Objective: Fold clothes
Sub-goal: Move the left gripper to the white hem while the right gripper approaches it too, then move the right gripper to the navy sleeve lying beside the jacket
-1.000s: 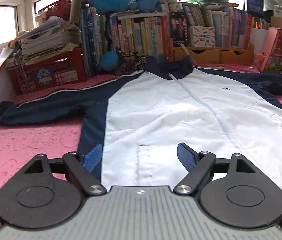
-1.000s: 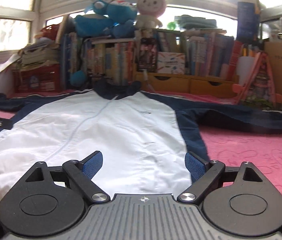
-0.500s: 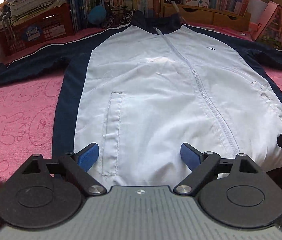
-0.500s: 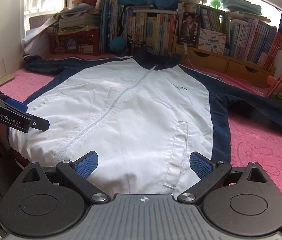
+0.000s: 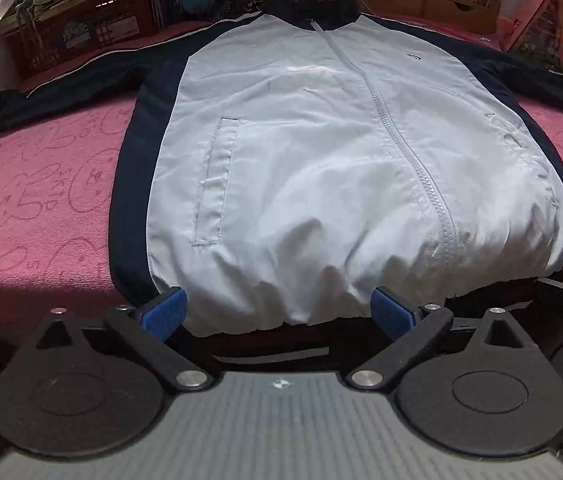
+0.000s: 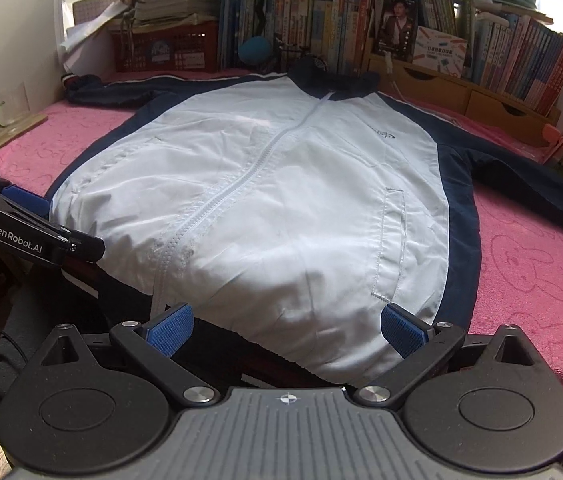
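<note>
- White and navy zip-front nylon jacket (image 5: 321, 152) lies front-up and zipped on the bench covered by a pink rabbit-print towel cloth (image 5: 41, 184). Collar points to the far edge and the bookshelves; gathered hem hangs just over the near edge.
- Both navy sleeves spread out flat, the left one (image 5: 81, 76) toward the far-left corner, the right one (image 6: 521, 172) toward the right edge.
- Progress, as judged: nothing folded yet. Jacket is only laid out and smoothed. Sleeves, sides and the lengthwise fold all remain.
- Left claw (image 5: 277, 312) stands wide open at the hem, left of the zip; its blue pads flank the hem fabric without pressing on it. Holds nothing.
- Right claw (image 6: 285, 330) likewise wide open at the hem, right of the zip, over the pocket side. Holds nothing.
- Left claw's jaws have just been opening; only loose hem cloth sits between them.
- Right claw's jaws also opened wider within the last second, then held.
- Against the earlier frames: both cameras looked level across the jacket toward the window and plush toys; now they tilt down at the hem, toys out of view, near bench edge showing.
- Jacket itself has not shifted.
</note>
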`<action>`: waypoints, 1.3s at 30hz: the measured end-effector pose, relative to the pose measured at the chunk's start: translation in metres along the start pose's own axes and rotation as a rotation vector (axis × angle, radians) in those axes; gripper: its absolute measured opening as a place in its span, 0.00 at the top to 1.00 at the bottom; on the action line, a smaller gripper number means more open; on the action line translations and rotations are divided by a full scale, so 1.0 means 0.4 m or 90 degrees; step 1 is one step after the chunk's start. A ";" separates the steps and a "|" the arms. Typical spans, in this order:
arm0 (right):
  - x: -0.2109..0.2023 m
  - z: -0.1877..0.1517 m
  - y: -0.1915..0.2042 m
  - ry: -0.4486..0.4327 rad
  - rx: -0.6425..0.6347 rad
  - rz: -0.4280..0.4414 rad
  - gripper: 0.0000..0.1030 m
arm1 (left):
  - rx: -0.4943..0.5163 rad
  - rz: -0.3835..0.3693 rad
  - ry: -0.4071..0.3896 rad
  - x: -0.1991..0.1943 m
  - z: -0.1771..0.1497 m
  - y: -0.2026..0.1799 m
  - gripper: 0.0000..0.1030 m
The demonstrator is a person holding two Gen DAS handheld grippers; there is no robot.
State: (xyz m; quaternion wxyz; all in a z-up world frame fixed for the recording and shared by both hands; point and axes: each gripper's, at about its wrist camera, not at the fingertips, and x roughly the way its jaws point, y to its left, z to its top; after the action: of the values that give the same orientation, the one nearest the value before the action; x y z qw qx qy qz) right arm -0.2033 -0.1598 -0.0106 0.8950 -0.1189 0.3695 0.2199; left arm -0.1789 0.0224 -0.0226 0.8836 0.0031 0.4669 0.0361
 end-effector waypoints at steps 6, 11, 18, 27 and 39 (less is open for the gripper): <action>0.001 -0.018 0.016 0.015 -0.010 0.010 0.02 | -0.009 0.004 0.015 0.000 -0.021 -0.001 0.03; 0.003 -0.029 0.015 0.021 -0.007 0.009 0.02 | -0.007 0.006 0.022 0.002 -0.032 -0.008 0.03; -0.001 -0.031 0.013 0.021 0.002 -0.006 0.01 | -0.007 0.006 0.020 0.001 -0.032 -0.013 0.03; 0.005 -0.023 0.001 0.027 0.051 -0.048 0.01 | -0.018 -0.001 0.020 0.009 -0.036 -0.004 0.03; -0.001 -0.027 0.006 0.041 0.070 -0.081 0.01 | -0.018 -0.004 0.016 0.007 -0.036 0.005 0.03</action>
State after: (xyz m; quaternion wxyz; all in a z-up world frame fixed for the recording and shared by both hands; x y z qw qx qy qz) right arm -0.2114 -0.1619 -0.0179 0.9000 -0.0998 0.4013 0.1379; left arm -0.1893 0.0242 -0.0329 0.8778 -0.0114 0.4773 0.0396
